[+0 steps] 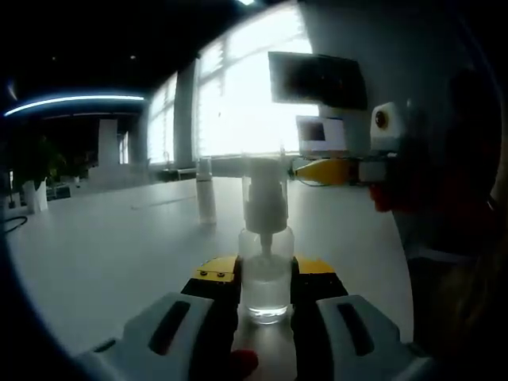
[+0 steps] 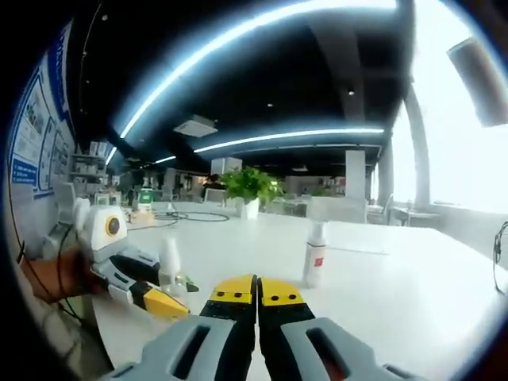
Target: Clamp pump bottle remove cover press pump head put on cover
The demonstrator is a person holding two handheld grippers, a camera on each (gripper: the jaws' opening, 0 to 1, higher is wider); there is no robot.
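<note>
The left gripper [image 1: 266, 305] is clamping the clear pump bottle [image 1: 265, 274] upright between its jaws, so that step looks done. The right gripper [image 2: 256, 305], jaws together and holding nothing, is hovering beside the white pump head [image 1: 264, 208]. The cover's state cannot be told. Inside the bottle, clear liquid is sitting low.

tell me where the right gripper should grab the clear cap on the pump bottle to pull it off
Grip the clear cap across its straight sides, coming in level from the side with the right gripper. It stands upright above the left gripper's hold on the bottle body, so a straight upward pull should probably free it.
</note>
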